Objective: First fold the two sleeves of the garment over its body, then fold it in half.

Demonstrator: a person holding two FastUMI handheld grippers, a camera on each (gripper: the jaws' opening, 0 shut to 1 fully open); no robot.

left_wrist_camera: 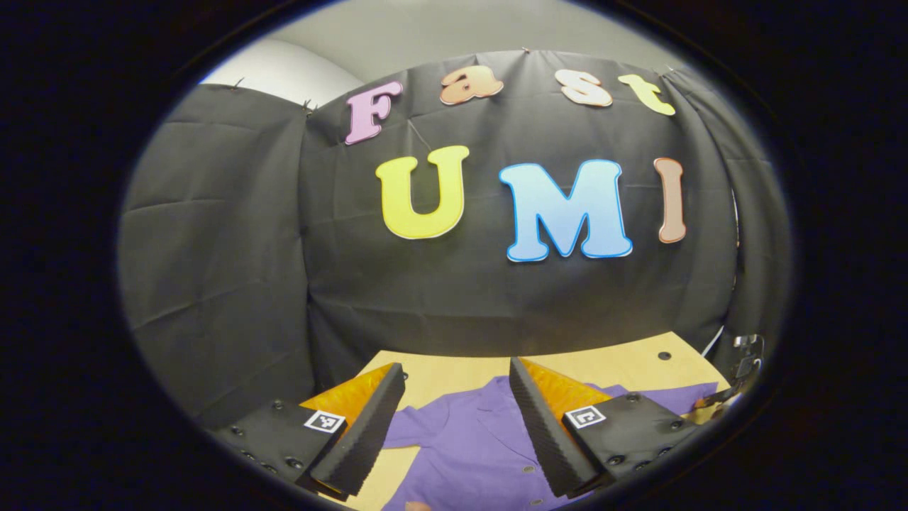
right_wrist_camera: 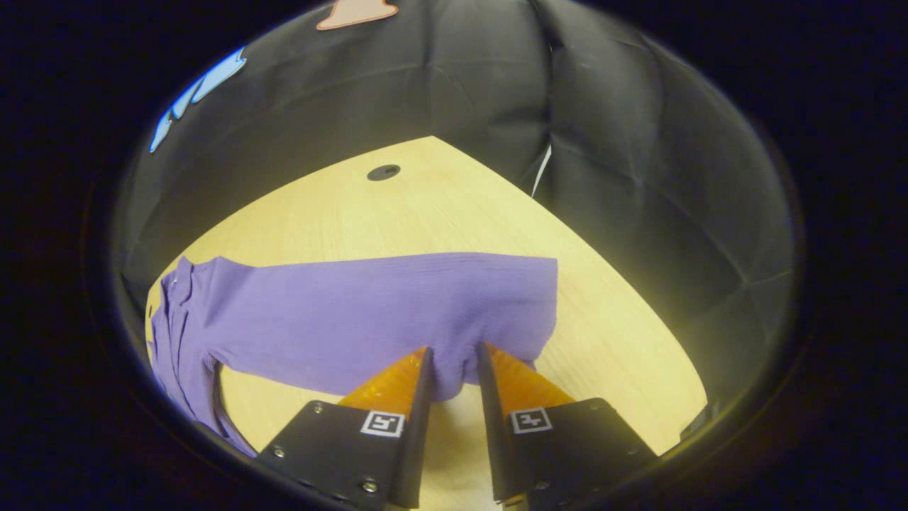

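A purple button-up shirt (left_wrist_camera: 461, 447) lies on the light wooden table (left_wrist_camera: 603, 362), its collar and button placket showing in the left gripper view. My left gripper (left_wrist_camera: 455, 365) hangs open above the shirt's upper body with nothing between its fingers. In the right gripper view one long sleeve (right_wrist_camera: 369, 312) stretches across the table (right_wrist_camera: 440, 213) from the shirt's body at the left to the cuff end. My right gripper (right_wrist_camera: 454, 349) is shut on the sleeve's near edge close to the cuff, and the cloth bunches between its two fingers.
Black cloth walls close the booth behind the table and on both sides. A small dark round hole (right_wrist_camera: 383, 172) sits in the tabletop near the back corner, also seen as the hole (left_wrist_camera: 664, 355). Bare wood lies right of the cuff.
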